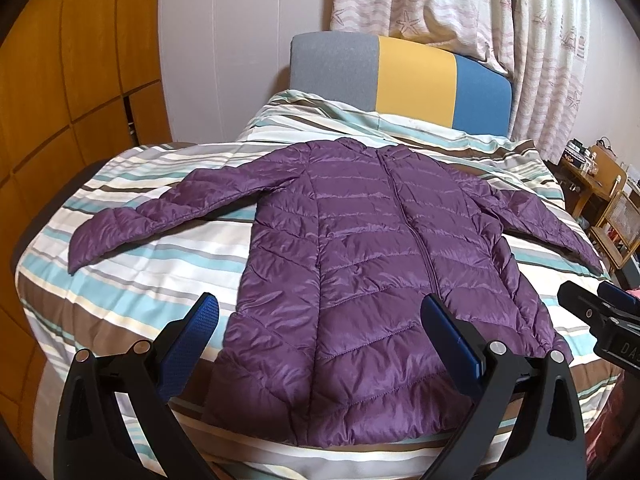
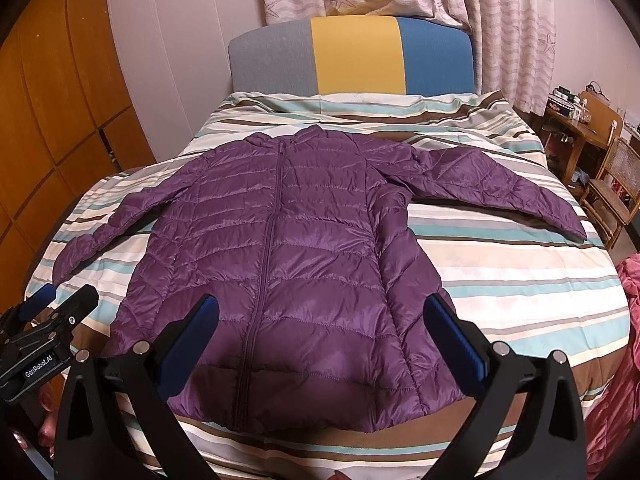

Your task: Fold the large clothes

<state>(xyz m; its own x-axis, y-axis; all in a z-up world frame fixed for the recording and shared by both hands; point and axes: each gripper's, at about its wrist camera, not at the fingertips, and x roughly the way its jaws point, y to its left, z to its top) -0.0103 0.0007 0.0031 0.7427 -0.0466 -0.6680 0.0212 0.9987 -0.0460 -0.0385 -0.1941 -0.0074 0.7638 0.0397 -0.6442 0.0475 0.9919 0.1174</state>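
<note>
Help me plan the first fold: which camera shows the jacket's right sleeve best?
The right wrist view: the right sleeve lies whole on the striped bedspread, shoulder to cuff. The left wrist view shows that sleeve squeezed toward the frame edge, its cuff near the right gripper.

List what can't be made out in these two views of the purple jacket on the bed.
- Purple jacket hem middle: both views, partly covered by the open left gripper and open right gripper.
- Hood: both views, folded behind the collar, shape unclear.
- Jacket's underside: hidden against the striped bedding.
- Clutter on the wooden desk: too small and warped near the fisheye edge.
</note>
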